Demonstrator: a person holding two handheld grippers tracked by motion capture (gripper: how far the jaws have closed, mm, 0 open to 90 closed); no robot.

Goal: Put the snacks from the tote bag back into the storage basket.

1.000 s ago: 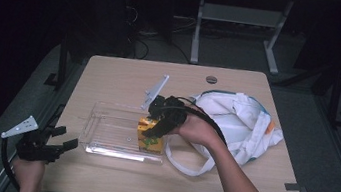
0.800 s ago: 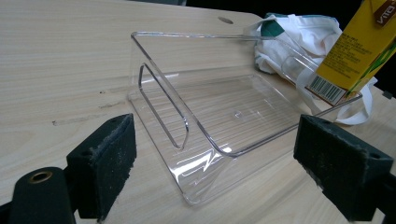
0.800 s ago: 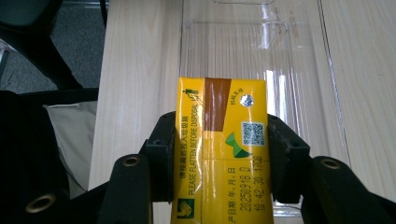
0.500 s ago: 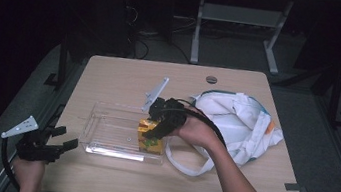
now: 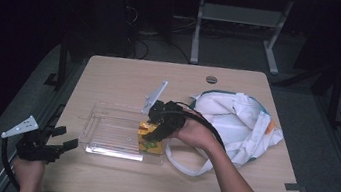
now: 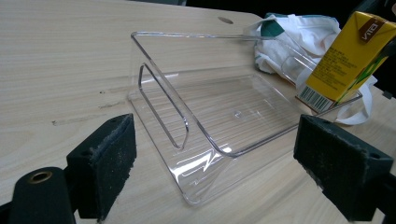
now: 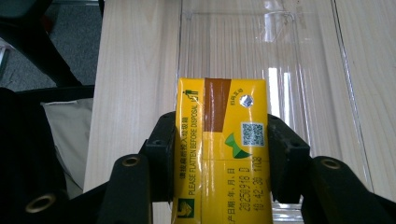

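Note:
A yellow drink carton (image 7: 220, 140) sits clamped between the pads of my right gripper (image 5: 153, 135), which is shut on it. The carton (image 5: 148, 138) stands tilted at the right end of a clear plastic tray (image 5: 112, 136), inside or just above it (image 6: 348, 56). Off the table's front left corner, my left gripper (image 5: 58, 147) hangs open with nothing between its jaws. Its view looks along the tray (image 6: 224, 112) from the handle end.
A white cloth bag (image 5: 235, 120) with long straps lies on the right half of the wooden table (image 5: 125, 77). A round cable hole (image 5: 211, 79) marks the far edge. Dark floor and a metal stand (image 5: 239, 20) lie beyond.
The right gripper and carton have shifted barely at all, staying at the tray's right end. The left gripper holds its place.

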